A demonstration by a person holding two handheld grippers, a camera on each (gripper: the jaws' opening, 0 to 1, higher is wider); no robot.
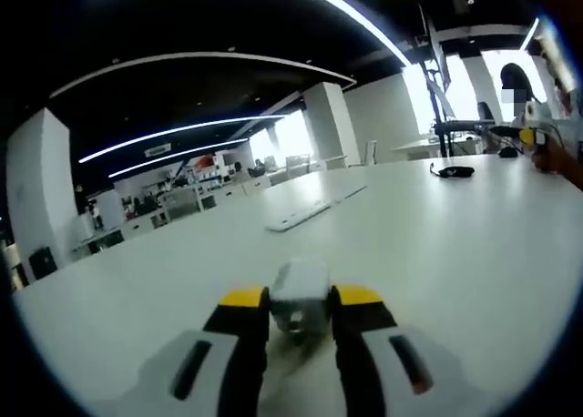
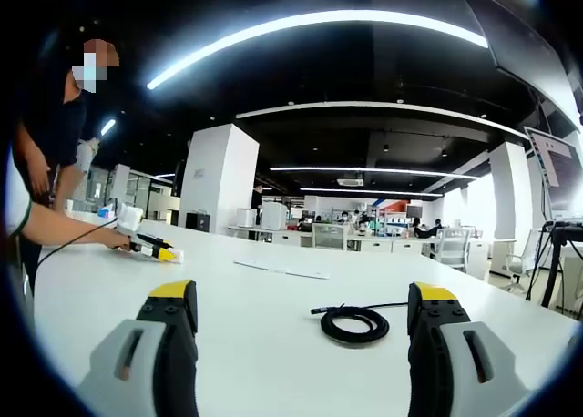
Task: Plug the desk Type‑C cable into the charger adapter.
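In the left gripper view, the left claw (image 1: 299, 310) at bottom centre is clamped on the white charger adapter (image 1: 299, 294), resting low on the white surface (image 1: 437, 253). Best to hold it steady, port facing the incoming plug. In the right gripper view, the right claw (image 2: 302, 312) stands wide open and empty; the coiled black Type‑C cable (image 2: 353, 323) lies on the surface at lower centre, between and just beyond its jaws, its plug end pointing left. Grip near that plug, not the coil.
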